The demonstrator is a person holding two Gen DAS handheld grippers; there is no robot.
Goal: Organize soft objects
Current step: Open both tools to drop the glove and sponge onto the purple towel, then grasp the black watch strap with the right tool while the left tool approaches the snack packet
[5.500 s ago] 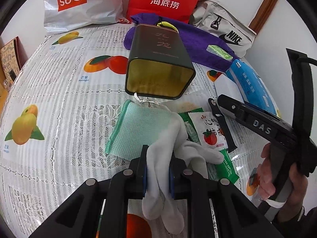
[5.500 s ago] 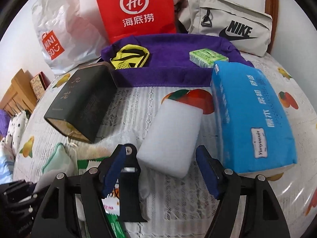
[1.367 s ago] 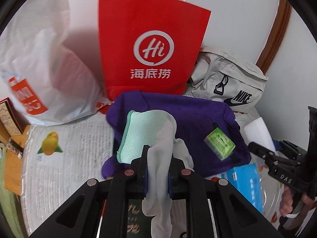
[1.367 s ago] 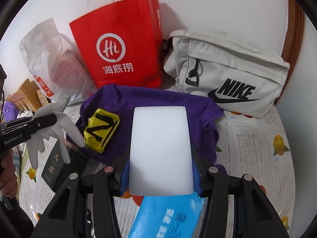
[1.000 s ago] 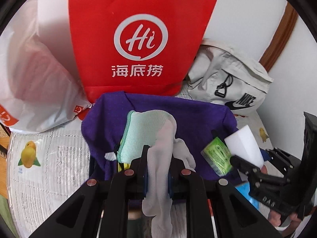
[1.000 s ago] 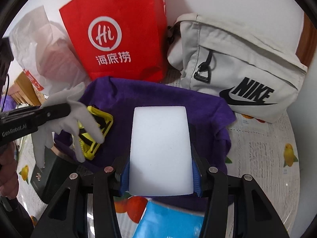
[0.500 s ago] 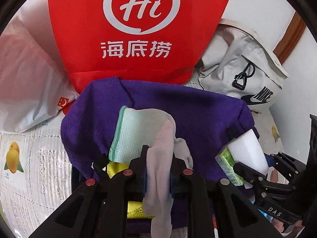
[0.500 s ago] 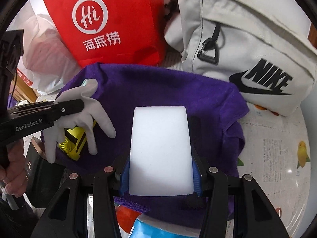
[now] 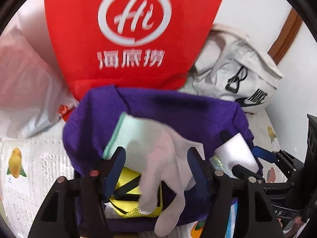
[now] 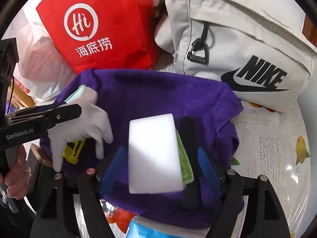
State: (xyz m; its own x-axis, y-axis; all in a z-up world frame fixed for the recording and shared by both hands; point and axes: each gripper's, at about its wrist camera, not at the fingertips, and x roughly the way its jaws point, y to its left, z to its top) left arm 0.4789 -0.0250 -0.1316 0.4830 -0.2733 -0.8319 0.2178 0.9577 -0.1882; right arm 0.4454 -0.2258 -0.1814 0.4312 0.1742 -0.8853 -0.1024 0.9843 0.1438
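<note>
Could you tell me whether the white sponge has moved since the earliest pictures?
Yes. The white sponge went from the bare tablecloth beside the blue pack onto the purple towel, nearer the Nike bag.

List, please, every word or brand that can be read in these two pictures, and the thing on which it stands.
"Hi" and "海底捞": red bag.
"NIKE": grey bag.
"GenRobot.AI", blurred: left gripper.
A character on the dark box, print on the tablecloth and red marks on the white plastic bag: unreadable.

Left tool just opened, white glove between jaws
</note>
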